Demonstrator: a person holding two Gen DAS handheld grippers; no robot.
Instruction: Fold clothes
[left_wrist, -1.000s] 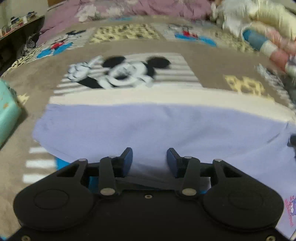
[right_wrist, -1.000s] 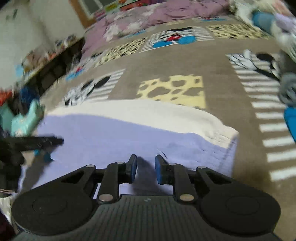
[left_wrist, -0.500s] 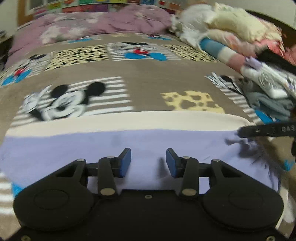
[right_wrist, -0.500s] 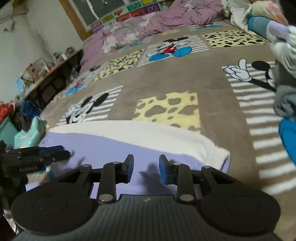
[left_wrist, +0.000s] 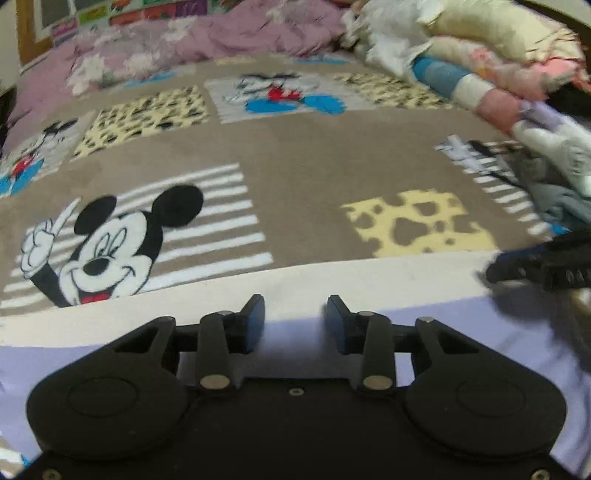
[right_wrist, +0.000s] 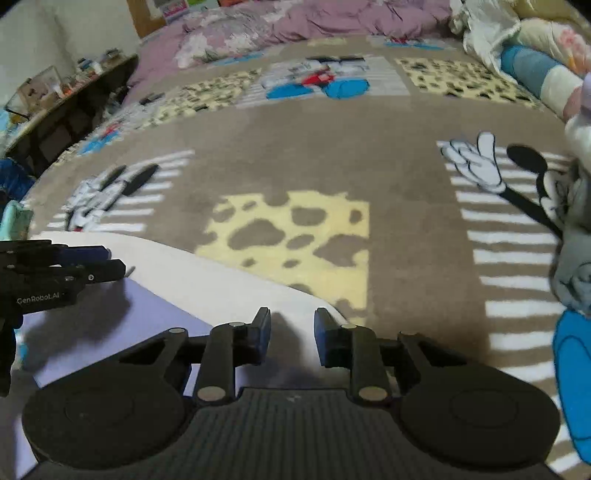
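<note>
Lilac garment (left_wrist: 436, 325) lies flat on the cartoon-print blanket (left_wrist: 314, 155), directly under and ahead of both grippers, with a cream band (left_wrist: 207, 302) along its far edge, just past the fingertips. Left gripper (left_wrist: 295, 319): fingers apart, nothing between them, hanging over the lilac/cream boundary. Right gripper (right_wrist: 291, 334): also apart and empty, over the cream band near what looks like the garment's right end (right_wrist: 325, 306). Judgement: thin, soft, light fabric with no stiffness, so it will drape and sag from any pinch point and likely drag on the fleecy blanket; not fragile, and slip between the pads looks a low risk. Best hold is probably the cream edge or a corner, one gripper at each end, pinching all layers so a lower one doesn't get left behind. Can't tell how many layers are stacked, so this fits a garment laid out as well as one already folded over once. Near edge is hidden under both gripper bodies; the left end is cut off. Whether cream is a hem, lining or separate piece is unclear. Garment type unreadable. Clothes pile (left_wrist: 491, 74) far right of the left gripper is blurred.
</note>
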